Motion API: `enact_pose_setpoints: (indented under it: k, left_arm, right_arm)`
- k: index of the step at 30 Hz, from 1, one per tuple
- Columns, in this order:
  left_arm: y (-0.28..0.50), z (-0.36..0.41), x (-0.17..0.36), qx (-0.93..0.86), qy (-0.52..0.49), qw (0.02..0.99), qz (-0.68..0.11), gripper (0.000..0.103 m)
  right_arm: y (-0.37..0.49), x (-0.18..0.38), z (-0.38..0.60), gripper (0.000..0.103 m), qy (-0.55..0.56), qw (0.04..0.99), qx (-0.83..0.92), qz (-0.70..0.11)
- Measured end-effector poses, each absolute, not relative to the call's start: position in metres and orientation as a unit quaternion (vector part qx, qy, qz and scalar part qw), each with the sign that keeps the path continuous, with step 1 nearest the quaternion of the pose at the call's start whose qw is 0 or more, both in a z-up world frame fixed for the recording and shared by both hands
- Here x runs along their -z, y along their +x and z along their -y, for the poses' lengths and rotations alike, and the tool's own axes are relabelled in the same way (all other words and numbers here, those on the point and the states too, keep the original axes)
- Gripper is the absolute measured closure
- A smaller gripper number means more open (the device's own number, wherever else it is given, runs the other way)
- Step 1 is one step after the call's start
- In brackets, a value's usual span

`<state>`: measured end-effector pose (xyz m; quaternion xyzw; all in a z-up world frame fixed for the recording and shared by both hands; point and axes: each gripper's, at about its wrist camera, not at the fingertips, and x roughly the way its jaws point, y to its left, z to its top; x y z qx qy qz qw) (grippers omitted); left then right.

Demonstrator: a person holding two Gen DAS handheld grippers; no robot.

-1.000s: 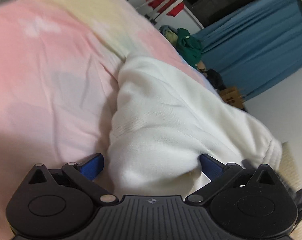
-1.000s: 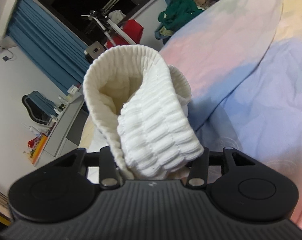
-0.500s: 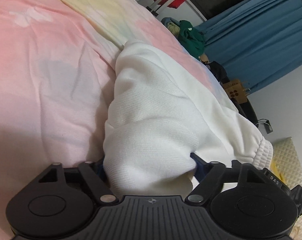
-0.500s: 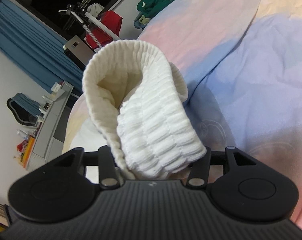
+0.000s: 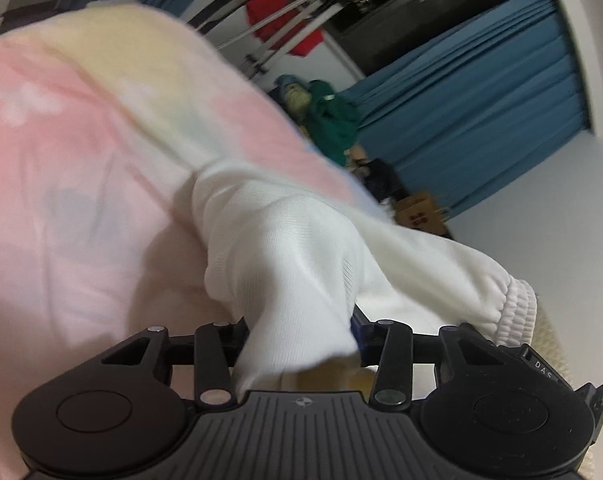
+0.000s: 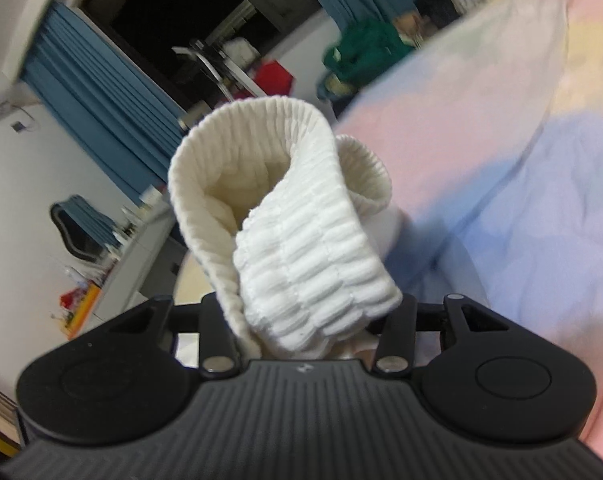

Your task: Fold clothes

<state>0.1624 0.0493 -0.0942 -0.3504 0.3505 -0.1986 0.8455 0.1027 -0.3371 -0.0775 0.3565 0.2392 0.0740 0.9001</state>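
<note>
A white garment lies on a pastel pink, yellow and blue bedspread. My left gripper has a bunched fold of it between its jaws, which are closing; the cloth is pinched narrow there and pulled up off the bed. The fingertips are hidden by the fabric, apart from a sliver of blue pad. The garment's ribbed hem hangs at the right. In the right wrist view my right gripper is shut on a curled white ribbed band, its jaws closing a little tighter, above the bedspread.
Beyond the bed are blue curtains, a heap of green clothing, a drying rack with a red item and a cardboard box. A desk and a dark chair stand left in the right wrist view.
The left jaws have closed from wide open onto the white fabric, gathering it. Both grippers have risen, lifting the cloth off the bed. The right grip on the ribbed band is unchanged.
</note>
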Motion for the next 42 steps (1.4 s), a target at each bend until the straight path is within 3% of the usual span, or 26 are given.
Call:
enact_pose_setpoints:
  k: [6,12,18,24,30,35,40,42]
  left_arm:
    - [0.195,0.026,0.041,0.24,-0.317,0.849,-0.347,0.058]
    - [0.273,0.148,0.022,0.293,-0.282,0.845,-0.348,0.058]
    - [0.358,0.28,0.044,0.328,-0.266,0.835,-0.353,0.058]
    - [0.391,0.359,0.113,0.343,-0.218,0.823,-0.397,0.058]
    - [0.375,0.364,0.165,0.365,-0.144,0.824,-0.409,0.051]
    - [0.347,0.356,0.192,0.362,-0.087,0.832,-0.411,0.037]
    - [0.317,0.352,0.165,0.343,-0.035,0.848,-0.402,0.032]
    - [0.3,0.343,0.14,0.337,-0.011,0.854,-0.396,0.024]
  right_arm:
    - [0.089,0.034,0.398,0.056,0.384,0.904,-0.06,-0.178]
    - [0.098,0.009,0.496,0.056,0.396,0.909,-0.017,-0.127]
    - [0.121,0.019,0.605,0.056,0.425,0.902,0.031,-0.063]
    - [0.142,0.075,0.674,0.057,0.443,0.889,0.079,-0.079]
    - [0.127,0.15,0.698,0.057,0.488,0.858,0.09,-0.134]
    - [0.109,0.186,0.691,0.053,0.501,0.836,0.122,-0.189]
    - [0.098,0.195,0.683,0.047,0.514,0.813,0.154,-0.226]
    - [0.095,0.178,0.682,0.047,0.504,0.808,0.172,-0.251]
